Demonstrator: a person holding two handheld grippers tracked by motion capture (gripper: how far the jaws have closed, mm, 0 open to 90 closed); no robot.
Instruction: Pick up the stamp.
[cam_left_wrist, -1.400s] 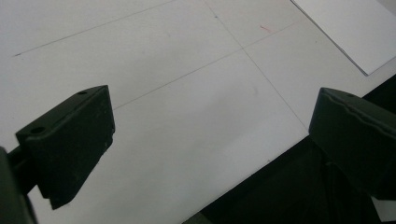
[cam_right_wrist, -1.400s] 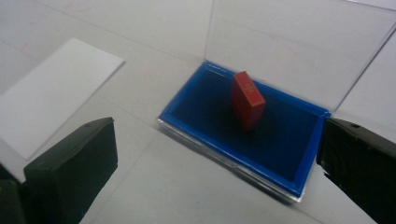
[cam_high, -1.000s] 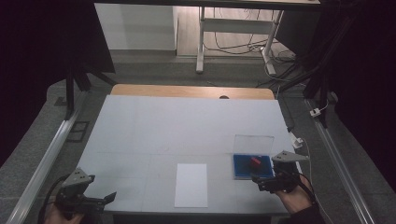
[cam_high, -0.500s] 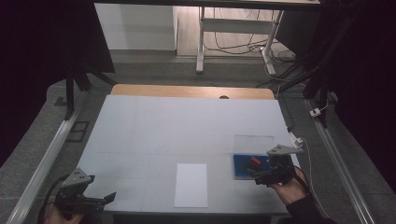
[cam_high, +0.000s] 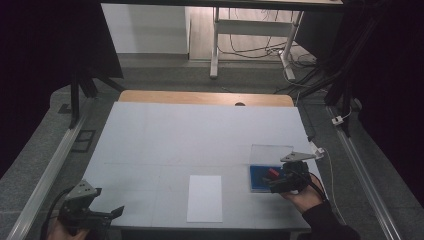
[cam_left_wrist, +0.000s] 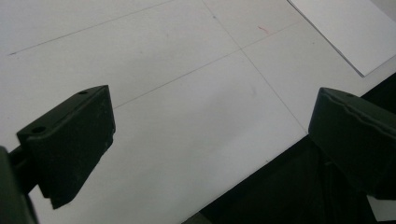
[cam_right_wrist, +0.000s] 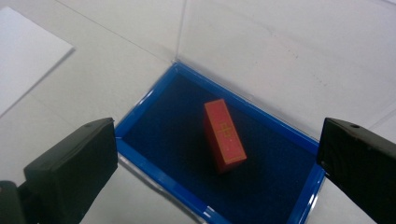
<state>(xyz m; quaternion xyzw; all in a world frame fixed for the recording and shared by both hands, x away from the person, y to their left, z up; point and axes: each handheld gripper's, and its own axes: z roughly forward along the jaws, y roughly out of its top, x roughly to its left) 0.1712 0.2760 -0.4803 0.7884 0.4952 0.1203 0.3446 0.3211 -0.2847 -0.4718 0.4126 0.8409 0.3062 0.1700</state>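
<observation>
Jaws spread wide and holding nothing, the right gripper (cam_high: 280, 184) hangs over the blue tray (cam_high: 256, 186) at the near right of the table (cam_high: 200, 140) — its own view looks straight down between the two black jaws at a red block (cam_right_wrist: 224, 136) lying flat on the tray's dark blue lining, turned at a slant to the tray's rim (cam_right_wrist: 144, 163) and touching neither jaw. That close view shows a faint gold mark on the block's top face, and a clear lid (cam_right_wrist: 289, 56) standing up from the tray's far edge; from the high view the block (cam_high: 273, 173) is a small red spot half behind the gripper, and the lid (cam_high: 270, 153) a pale pane. A hand (cam_high: 306, 198) grips the tool from the near edge.

At the near left corner, the left gripper (cam_high: 107, 215) sits low by the table's edge, well apart from the tray. Its own view shows its jaws equally wide and bare, framing bare white tabletop (cam_left_wrist: 177, 93) crossed by thin lines, the dark drop beyond the table's edge, and a corner of the white sheet (cam_left_wrist: 345, 28). The high view places that sheet (cam_high: 205, 198) between the two grippers, flat near the table's front edge and just left of the tray.
</observation>
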